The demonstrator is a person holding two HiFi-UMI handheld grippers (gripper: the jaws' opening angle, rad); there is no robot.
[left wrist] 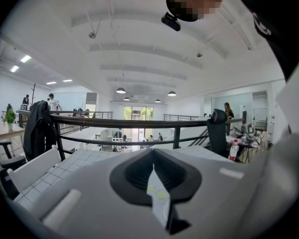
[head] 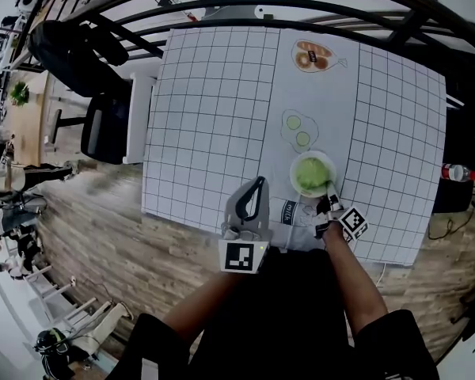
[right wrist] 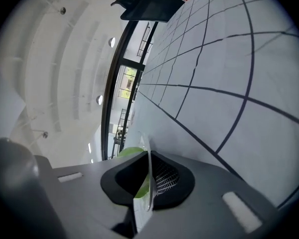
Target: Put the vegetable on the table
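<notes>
Well, the right gripper (head: 330, 204) pinches the bowl (head: 293, 174) rim; the left gripper (head: 253, 200) is closed, empty — the vegetable (head: 310, 174) looks light, soft; grip it gently mid-body.

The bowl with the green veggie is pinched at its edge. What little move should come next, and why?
Probably tip the bowl gently toward the green picture on the mat, so the vegetable slides out. The right hand-held gripper is shut on the bowl's rim, the vegetable lies inside, and the left hand-held gripper is shut on nothing, off to the side.
</notes>
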